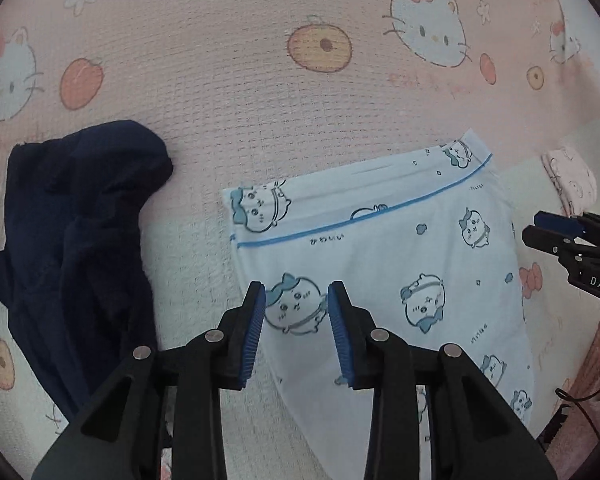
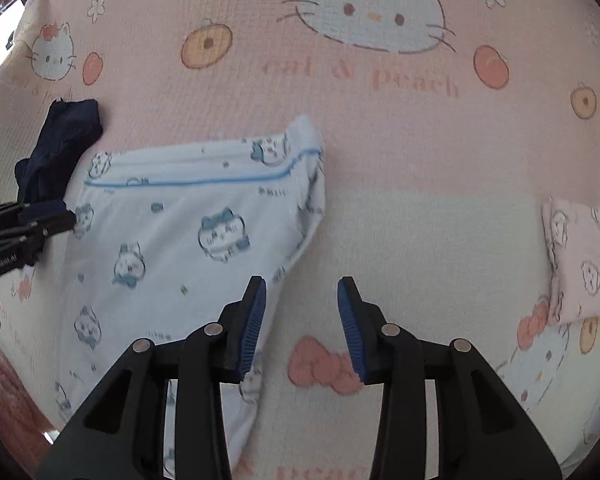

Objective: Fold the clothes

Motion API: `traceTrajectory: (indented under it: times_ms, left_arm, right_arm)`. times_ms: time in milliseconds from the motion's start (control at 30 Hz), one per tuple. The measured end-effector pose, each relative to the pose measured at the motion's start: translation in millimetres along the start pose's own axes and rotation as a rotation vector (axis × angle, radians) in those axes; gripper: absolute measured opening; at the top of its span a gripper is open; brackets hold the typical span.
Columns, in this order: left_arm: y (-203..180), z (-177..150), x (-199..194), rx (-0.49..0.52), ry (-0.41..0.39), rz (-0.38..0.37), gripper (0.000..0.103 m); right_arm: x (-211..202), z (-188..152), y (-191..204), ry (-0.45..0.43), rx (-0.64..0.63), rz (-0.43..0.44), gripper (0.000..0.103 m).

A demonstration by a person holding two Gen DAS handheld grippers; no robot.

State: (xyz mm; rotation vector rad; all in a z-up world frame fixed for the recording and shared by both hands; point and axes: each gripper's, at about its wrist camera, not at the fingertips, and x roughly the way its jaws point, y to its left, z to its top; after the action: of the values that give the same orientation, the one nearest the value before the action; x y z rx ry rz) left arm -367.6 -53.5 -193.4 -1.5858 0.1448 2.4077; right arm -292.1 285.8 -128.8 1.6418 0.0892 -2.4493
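- While both pairs of tongs hang released over the bed, the left tongs [image 1: 296,322] sit above the pale blue cotton trousers printed with cartoon animals [image 1: 384,264], and the right tongs [image 2: 302,320] hover just off their right edge, over bare pink-and-cream cat-and-peach bedspread [image 2: 400,216].
- These trousers lie near the bed's front edge, waistband farthest away, apparently doubled leg on leg; their lower end is cut off by the frame, so the fold's stage is unclear.
- My advice: pinch only at hems or the waistband, both layers together, and keep edges aligned.
- Left of them sits a crumpled navy garment [image 1: 76,236], its type hard to make out.
- Toward the bed's right edge rests a small pink printed cloth, folded [image 2: 584,264], partly cropped.
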Motion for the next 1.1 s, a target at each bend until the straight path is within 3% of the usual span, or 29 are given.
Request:
traceTrajectory:
  times_ms: [133,233,400,600,633,700,767,800,867,1033,1100]
  left_arm:
    - [-12.8,20.3,17.8,0.017,-0.020,0.045,0.034]
    - [-11.6,30.8,26.6,0.026,-0.047,0.028,0.034]
    - [-2.0,35.7,44.0,0.005,-0.029,0.006,0.035]
    - [2.6,38.7,47.3,0.070,0.002,0.038,0.038]
    - [11.9,38.6,45.9,0.042,0.009,0.048,0.038]
    - [40.2,39.0,43.6,-0.062,0.019,0.141,0.059]
    - [68.0,40.2,34.7,-0.187,0.002,0.113,0.059]
    - [72.5,42.0,29.4,-0.212,-0.014,0.105,0.059]
    - [65.5,45.6,20.6,-0.191,-0.055,0.085,0.059]
    - [22.3,46.6,27.8,-0.063,-0.061,0.034,0.059]
    - [24.9,45.8,27.7,-0.067,-0.064,0.027,0.059]
  right_arm:
    - [28.4,36.2,35.4,-0.004,-0.051,0.032,0.038]
    - [38.2,59.3,51.6,0.004,-0.019,0.068,0.038]
    - [58.3,76.6,85.2,0.029,-0.144,0.017,0.037]
    - [57.0,71.8,64.6,0.025,-0.206,-0.021,0.036]
    - [55.1,70.5,56.4,0.024,-0.209,-0.050,0.035]
    - [50.9,67.8,34.3,0.024,-0.181,-0.061,0.030]
    - [45.1,66.5,12.0,0.030,-0.120,-0.028,0.018]
    - [40.2,66.5,5.9,0.022,-0.093,-0.021,0.017]
    - [33.9,66.9,10.5,-0.003,-0.090,-0.009,0.020]
    - [19.0,68.4,22.7,-0.066,-0.085,0.021,0.026]
    - [43.9,77.5,48.0,-0.048,-0.112,0.005,0.026]
